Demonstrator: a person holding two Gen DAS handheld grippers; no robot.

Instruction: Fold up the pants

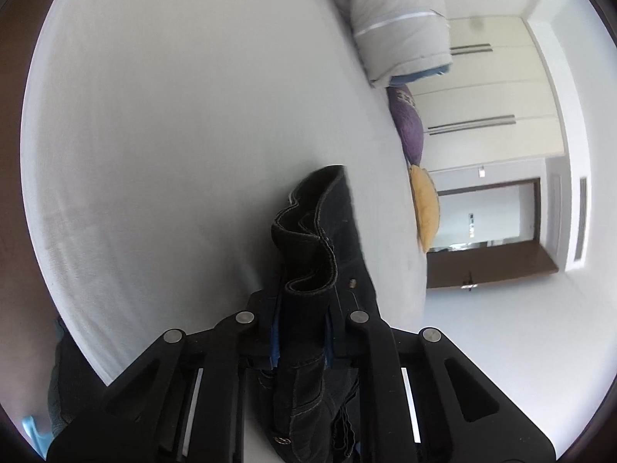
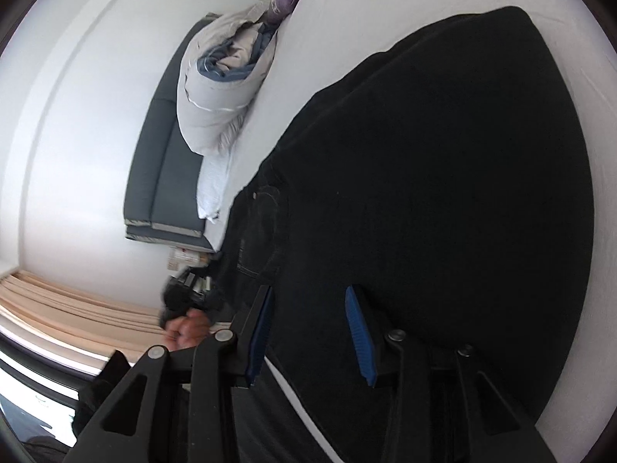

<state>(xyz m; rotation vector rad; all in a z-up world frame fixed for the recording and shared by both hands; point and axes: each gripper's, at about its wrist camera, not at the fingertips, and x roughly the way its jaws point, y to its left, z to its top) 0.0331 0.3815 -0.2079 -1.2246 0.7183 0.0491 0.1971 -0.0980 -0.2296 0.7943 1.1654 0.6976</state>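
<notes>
Black denim pants [image 2: 443, 162] lie spread on a white bed [image 2: 347, 11]. In the left wrist view my left gripper [image 1: 302, 332] is shut on a bunched edge of the pants [image 1: 316, 239], which sticks up between the blue pads above the white sheet [image 1: 173, 135]. In the right wrist view my right gripper [image 2: 312, 324] has its blue pads [image 2: 360, 332] apart, resting over the pants fabric near the bed's edge. The left gripper and the hand holding it [image 2: 189, 324] show at the lower left of that view.
A rolled grey quilt [image 1: 397, 19] lies on the bed, with a purple cushion [image 1: 410, 123] and a yellow cushion [image 1: 426, 208] beside it. A wardrobe [image 1: 493, 92] and a doorway [image 1: 489, 212] stand beyond. A dark headboard [image 2: 166, 169] and beige curtains [image 2: 77, 308] show in the right view.
</notes>
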